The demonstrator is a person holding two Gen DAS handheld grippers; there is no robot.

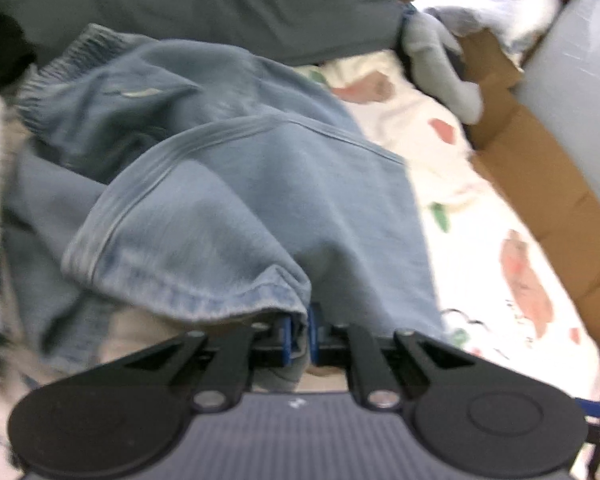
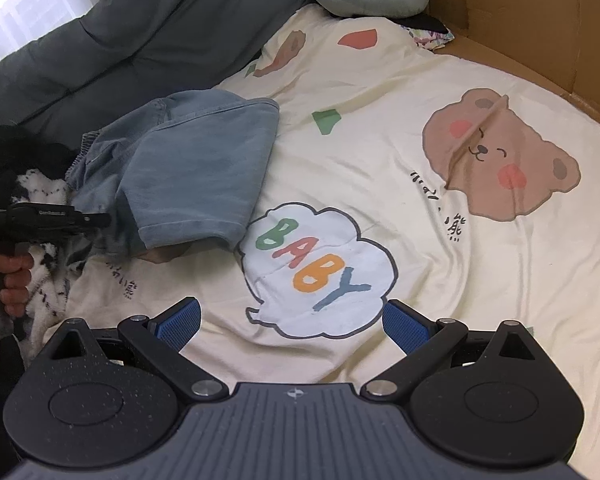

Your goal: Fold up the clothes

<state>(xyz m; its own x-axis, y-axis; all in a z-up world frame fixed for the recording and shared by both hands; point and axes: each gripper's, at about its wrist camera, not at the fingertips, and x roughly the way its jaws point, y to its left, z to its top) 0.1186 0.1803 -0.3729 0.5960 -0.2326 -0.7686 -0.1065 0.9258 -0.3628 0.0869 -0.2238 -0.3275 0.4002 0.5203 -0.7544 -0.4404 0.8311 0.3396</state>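
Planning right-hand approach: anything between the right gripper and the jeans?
Nothing visible. The right gripper, jaws open, hangs over bare bedsheet; the jeans lie ahead to its left, their hem pinched by the left gripper.

Denim shorts point(image 2: 188, 168): showing faded, matt woven cloth.
Bedsheet point(image 2: 380, 208): showing smooth printed cotton.
Gripper pads point(image 2: 180, 322): showing ribbed blue rubber.

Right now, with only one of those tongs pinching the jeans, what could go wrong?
1. The left tongs grip only the hem of the jeans; the denim could slip free.
2. The right tongs hang open over the bedsheet, so the lifted leg could land crooked.
3. A black-and-white garment lies against the jeans and might get dragged along.
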